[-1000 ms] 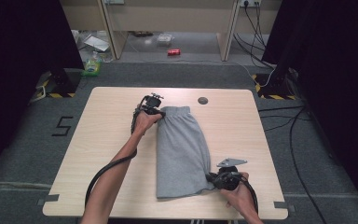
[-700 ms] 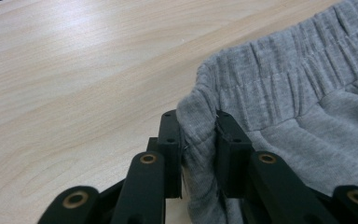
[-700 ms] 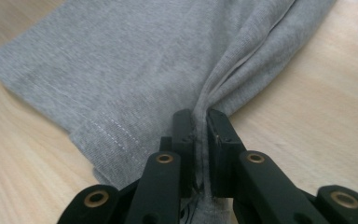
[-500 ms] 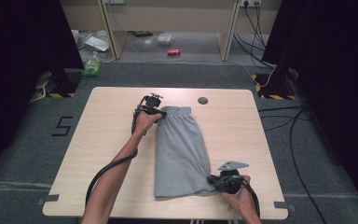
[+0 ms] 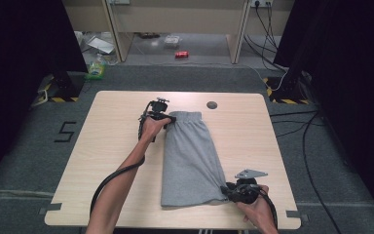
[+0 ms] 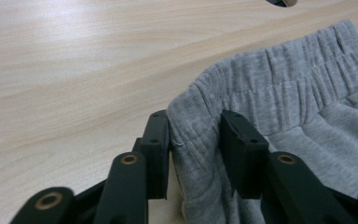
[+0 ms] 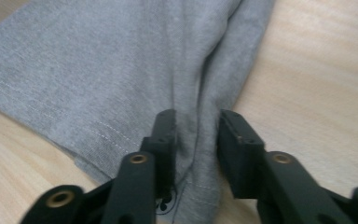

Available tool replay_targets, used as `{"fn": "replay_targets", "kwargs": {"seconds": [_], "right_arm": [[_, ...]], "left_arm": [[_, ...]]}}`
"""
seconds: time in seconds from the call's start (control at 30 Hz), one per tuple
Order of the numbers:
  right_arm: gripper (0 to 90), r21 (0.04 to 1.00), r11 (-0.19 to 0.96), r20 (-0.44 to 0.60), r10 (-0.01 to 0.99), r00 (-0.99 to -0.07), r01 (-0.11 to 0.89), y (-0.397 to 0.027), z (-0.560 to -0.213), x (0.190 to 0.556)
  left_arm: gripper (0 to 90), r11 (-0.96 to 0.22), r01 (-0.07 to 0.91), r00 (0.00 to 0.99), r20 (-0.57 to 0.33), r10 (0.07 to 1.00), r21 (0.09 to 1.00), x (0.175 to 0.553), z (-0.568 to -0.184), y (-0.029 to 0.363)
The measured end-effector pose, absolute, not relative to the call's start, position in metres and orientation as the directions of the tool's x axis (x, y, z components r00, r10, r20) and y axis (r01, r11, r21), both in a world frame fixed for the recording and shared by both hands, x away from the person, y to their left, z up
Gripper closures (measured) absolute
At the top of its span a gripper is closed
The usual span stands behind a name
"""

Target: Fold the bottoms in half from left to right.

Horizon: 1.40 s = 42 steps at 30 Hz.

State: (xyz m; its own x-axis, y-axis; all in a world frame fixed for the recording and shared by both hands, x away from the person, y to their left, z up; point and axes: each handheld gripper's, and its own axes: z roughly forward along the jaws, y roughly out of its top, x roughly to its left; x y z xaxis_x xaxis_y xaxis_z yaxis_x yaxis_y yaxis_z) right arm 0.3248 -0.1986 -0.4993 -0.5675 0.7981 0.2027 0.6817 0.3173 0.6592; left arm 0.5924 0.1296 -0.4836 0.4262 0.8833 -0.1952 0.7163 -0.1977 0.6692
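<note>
While I hold my two tongs at both ends, the grey shorts (image 5: 191,161) lie flat down the middle of the wooden table (image 5: 112,146). They look folded in half the long way, one leg on top of the other. The stretchy waist is at the far end and the leg ends are near me.

My left tongs (image 6: 193,140) are at the far left corner of the shorts. Both jaws stand on either side of the waistband (image 6: 279,79), with a fold of it between them. I think they are pinching it, though the jaws look a little apart, held that way by the thick cloth.

My right tongs (image 7: 196,135) are at the near right corner, on the leg end. A bunch of grey cloth sits between those jaws too, and it puckers up there, so I think they are squeezing it.

I think these shorts are soft and light. They will flop and sag if I lift them. They will not break and they are not slippery. The cloth can slide out if I only grab a thin bit.

The waistband is thick and bumpy, so it is a good place to hold. The sewn hem (image 7: 42,112) at the leg end is stronger than the plain middle. Holding two far corners should keep the shorts from crumpling.
</note>
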Motion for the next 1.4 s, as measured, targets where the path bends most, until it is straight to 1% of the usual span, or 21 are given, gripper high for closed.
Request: {"fn": "replay_targets", "kwargs": {"seconds": [0.07,0.13,0.23,0.33,0.4,0.57,0.73,0.97,1.13,1.4], "right_arm": [[59.4,0.679,0.299,0.205,0.800,-0.565,0.670,-0.200,-0.495,0.328],[53.6,0.693,0.274,0.216,0.803,-0.555,0.667,-0.200,-0.490,0.336],[51.6,0.711,0.267,0.220,0.794,-0.566,0.651,-0.197,-0.483,0.351],[50.6,0.733,0.284,0.184,0.792,-0.582,0.618,-0.190,-0.476,0.368],[50.6,0.739,0.277,0.181,0.797,-0.576,0.614,-0.187,-0.472,0.379],[50.6,0.741,0.273,0.171,0.807,-0.565,0.613,-0.181,-0.470,0.403],[47.9,0.739,0.274,0.168,0.809,-0.563,0.615,-0.177,-0.474,0.422],[45.6,0.748,0.263,0.169,0.812,-0.558,0.609,-0.173,-0.475,0.446],[43.7,0.751,0.273,0.155,0.812,-0.563,0.601,-0.167,-0.473,0.462],[42.0,0.756,0.267,0.158,0.811,-0.563,0.597,-0.159,-0.470,0.481]], "left_arm": [[60.1,-0.188,0.718,0.425,-0.209,0.880,0.670,0.592,-0.484,0.131],[58.3,-0.178,0.721,0.419,-0.216,0.882,0.670,0.592,-0.484,0.132],[50.4,-0.143,0.728,0.401,-0.247,0.882,0.671,0.592,-0.484,0.133],[44.9,-0.140,0.726,0.407,-0.256,0.877,0.674,0.591,-0.481,0.132],[42.2,-0.135,0.724,0.409,-0.263,0.874,0.676,0.591,-0.479,0.132],[40.0,-0.134,0.728,0.403,-0.261,0.877,0.672,0.590,-0.476,0.131],[35.8,-0.127,0.745,0.387,-0.269,0.882,0.655,0.589,-0.478,0.133],[33.3,-0.112,0.759,0.374,-0.288,0.882,0.641,0.588,-0.483,0.138],[31.4,-0.102,0.771,0.367,-0.308,0.878,0.629,0.587,-0.486,0.140],[29.7,-0.097,0.772,0.364,-0.312,0.878,0.628,0.587,-0.486,0.140]]}}
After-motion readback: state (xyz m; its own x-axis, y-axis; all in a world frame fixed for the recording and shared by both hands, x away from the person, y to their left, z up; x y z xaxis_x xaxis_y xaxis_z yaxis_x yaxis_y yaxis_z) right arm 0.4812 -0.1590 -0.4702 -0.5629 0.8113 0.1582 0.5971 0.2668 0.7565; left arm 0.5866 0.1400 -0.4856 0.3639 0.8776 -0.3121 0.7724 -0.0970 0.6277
